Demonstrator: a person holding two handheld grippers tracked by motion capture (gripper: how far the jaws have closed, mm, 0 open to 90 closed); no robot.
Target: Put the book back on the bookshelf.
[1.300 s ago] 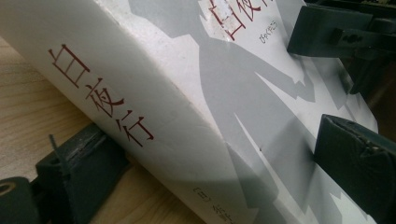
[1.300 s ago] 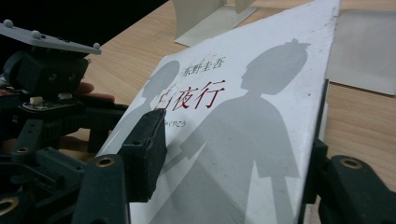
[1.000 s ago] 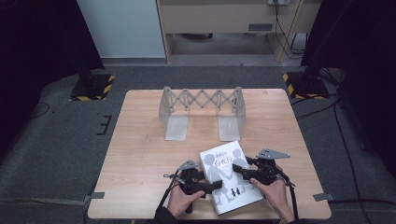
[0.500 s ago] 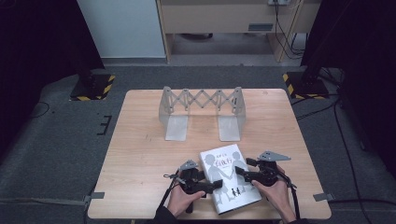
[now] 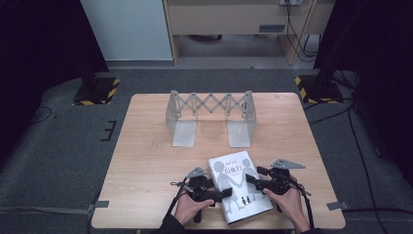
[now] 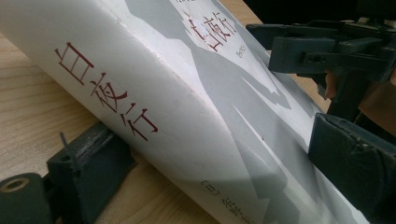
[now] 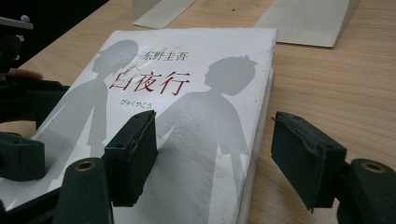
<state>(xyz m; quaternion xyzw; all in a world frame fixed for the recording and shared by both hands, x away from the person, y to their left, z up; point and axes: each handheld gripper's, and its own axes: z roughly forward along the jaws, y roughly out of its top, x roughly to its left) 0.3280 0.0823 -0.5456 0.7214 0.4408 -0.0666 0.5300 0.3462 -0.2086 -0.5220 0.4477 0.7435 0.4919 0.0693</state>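
On the table [image 5: 146, 161], both grippers' fingers flank a book [image 5: 238, 187].

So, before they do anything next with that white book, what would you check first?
1. Book lying cover up on the table: ok.
2. Right gripper let go: ok. Its jaws have just been opening and now straddle the book's page edge without pressing it.
3. Left gripper gripping the spine: cannot tell. Its jaws stand on either side of the spine.
4. Folding metal rack upright and apart from the book: ok.
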